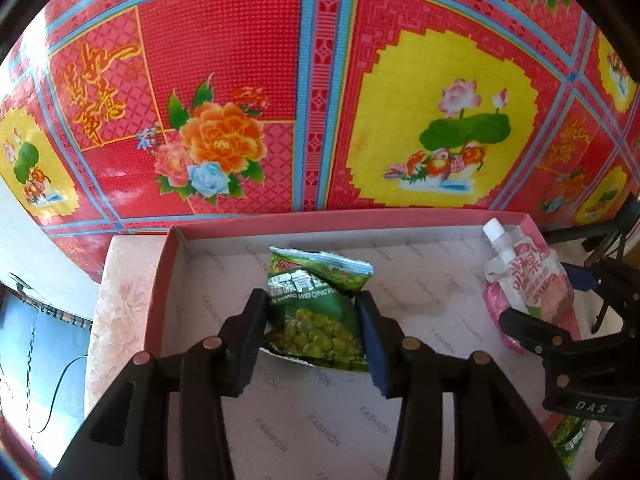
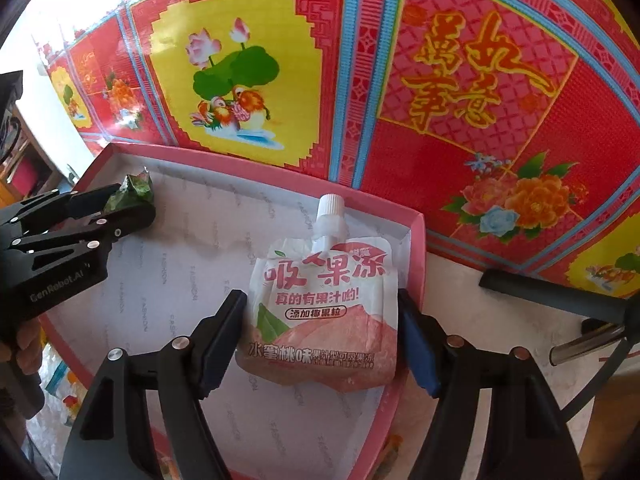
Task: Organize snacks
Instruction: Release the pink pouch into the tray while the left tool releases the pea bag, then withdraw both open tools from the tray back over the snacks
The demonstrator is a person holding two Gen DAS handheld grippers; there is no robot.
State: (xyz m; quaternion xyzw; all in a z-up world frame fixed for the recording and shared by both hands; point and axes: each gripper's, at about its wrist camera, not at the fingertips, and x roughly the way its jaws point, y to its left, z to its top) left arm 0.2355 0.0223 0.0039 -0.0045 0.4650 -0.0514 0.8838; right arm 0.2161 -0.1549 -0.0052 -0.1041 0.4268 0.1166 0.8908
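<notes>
The lower edge of the green pea packet [image 1: 320,312] is hidden behind the left gripper [image 1: 312,332], and a second green packet [image 1: 568,440] at the lower right of the left wrist view is largely covered by the right gripper [image 1: 568,344]. The left gripper stands partly open, both pads pressed against the sides of the green pea packet, gripping it above the box floor near the left wall. The right gripper [image 2: 320,340] stands wider, its pads against the sides of the pink peach jelly pouch [image 2: 320,312], which lies near the right wall of the box, white cap [image 2: 330,206] toward the far rim. The pink shallow box [image 1: 176,280] is lined with white paper printed FASHION. It rests on a pale marbled tabletop [image 1: 120,280]. Behind rises a red floral sheet [image 1: 320,80] with lotus and peony panels.
</notes>
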